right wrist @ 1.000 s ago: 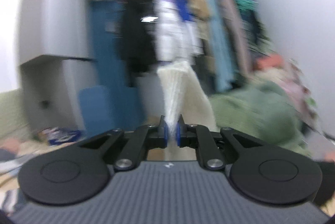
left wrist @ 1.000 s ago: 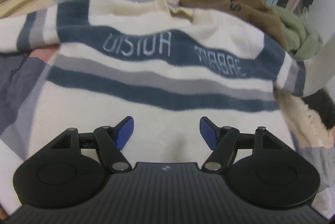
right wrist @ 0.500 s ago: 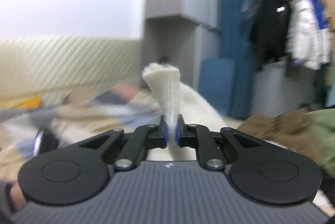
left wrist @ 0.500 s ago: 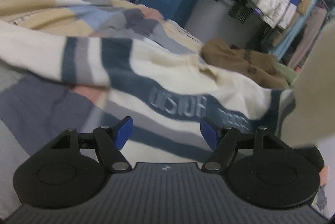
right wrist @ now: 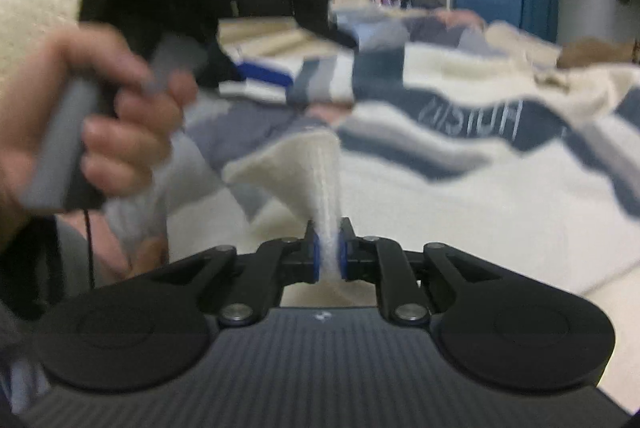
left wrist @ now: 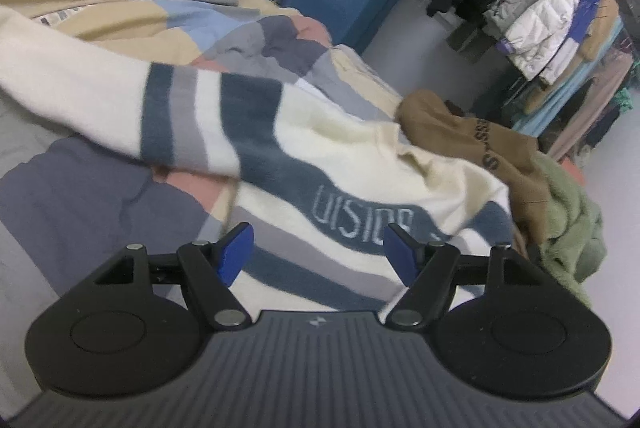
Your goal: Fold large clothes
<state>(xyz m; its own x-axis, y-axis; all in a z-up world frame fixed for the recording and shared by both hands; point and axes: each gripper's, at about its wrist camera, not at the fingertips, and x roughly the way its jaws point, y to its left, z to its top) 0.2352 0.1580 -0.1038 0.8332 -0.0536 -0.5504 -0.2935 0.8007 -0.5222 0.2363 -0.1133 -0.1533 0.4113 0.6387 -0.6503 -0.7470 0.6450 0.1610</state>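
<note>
Spread over the patchwork bed [left wrist: 100,188], the striped sweater [left wrist: 320,164] now has its cuff brought down onto its chest by the right tool [right wrist: 329,252], whose jaws are opening around it, while the left tool [left wrist: 318,248] hovers wide and empty, so one sleeve fold looks nearly done.

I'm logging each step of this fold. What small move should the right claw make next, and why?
Probably finish letting go and back off. The right claw is opening with the cream cuff between its pads, low over the striped sweater, so the sleeve seems laid across.
</note>
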